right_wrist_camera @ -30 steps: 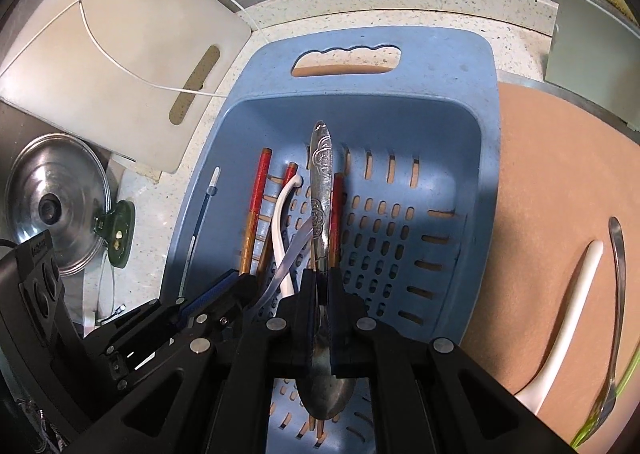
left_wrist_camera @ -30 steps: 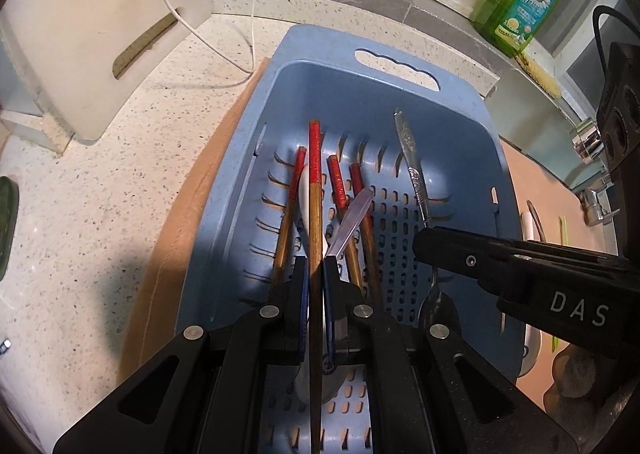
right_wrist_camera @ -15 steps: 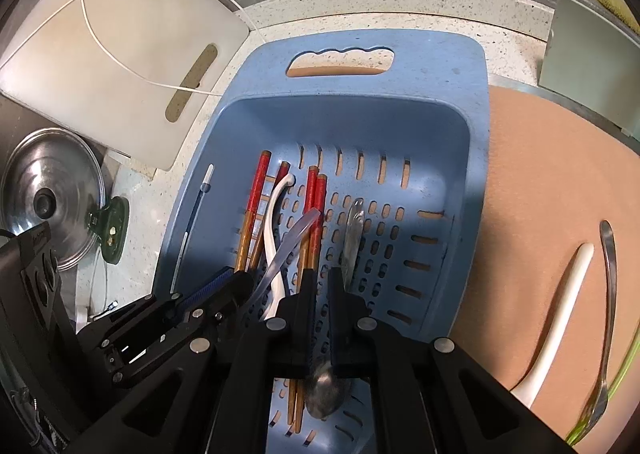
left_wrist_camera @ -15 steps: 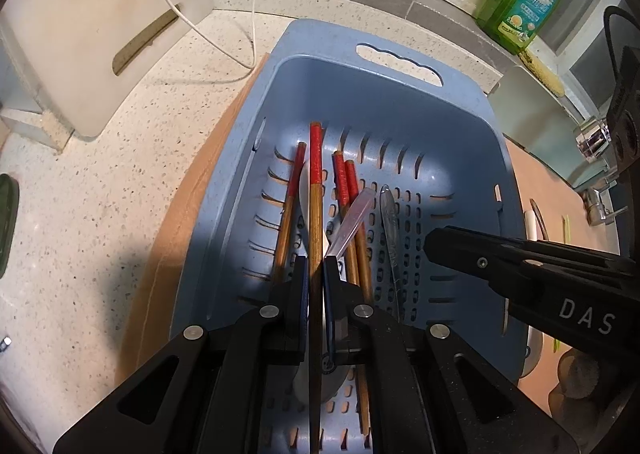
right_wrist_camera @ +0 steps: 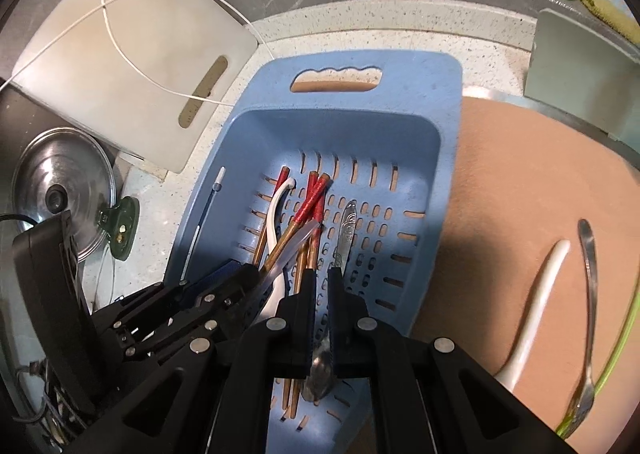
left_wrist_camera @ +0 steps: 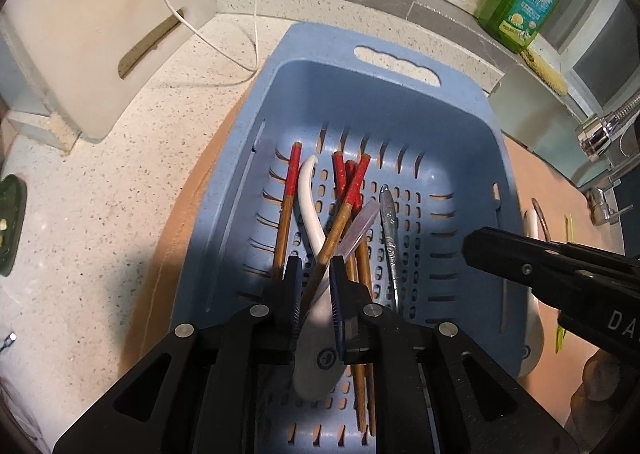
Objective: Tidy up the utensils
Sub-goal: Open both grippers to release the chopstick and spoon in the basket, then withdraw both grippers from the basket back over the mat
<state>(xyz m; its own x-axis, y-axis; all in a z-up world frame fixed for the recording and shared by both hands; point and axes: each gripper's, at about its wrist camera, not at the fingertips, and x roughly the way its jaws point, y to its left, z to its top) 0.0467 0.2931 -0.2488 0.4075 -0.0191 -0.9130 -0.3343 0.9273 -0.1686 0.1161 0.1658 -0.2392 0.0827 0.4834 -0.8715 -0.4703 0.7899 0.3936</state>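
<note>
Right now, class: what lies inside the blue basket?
Inside the blue basket: red-tipped chopsticks, a white spoon, a clear plastic utensil and a metal spoon. The grippers' black fingers cover the utensils' near ends.

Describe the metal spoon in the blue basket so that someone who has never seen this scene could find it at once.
Start at the blue slotted basket on the counter. Inside it lie red-tipped chopsticks and a white spoon; the metal spoon lies to their right, gripped by the right gripper. It alone is silver, with an embossed handle.

Left gripper (left_wrist_camera: 314, 274) jaws opening around chopstick (left_wrist_camera: 336, 222).
</note>
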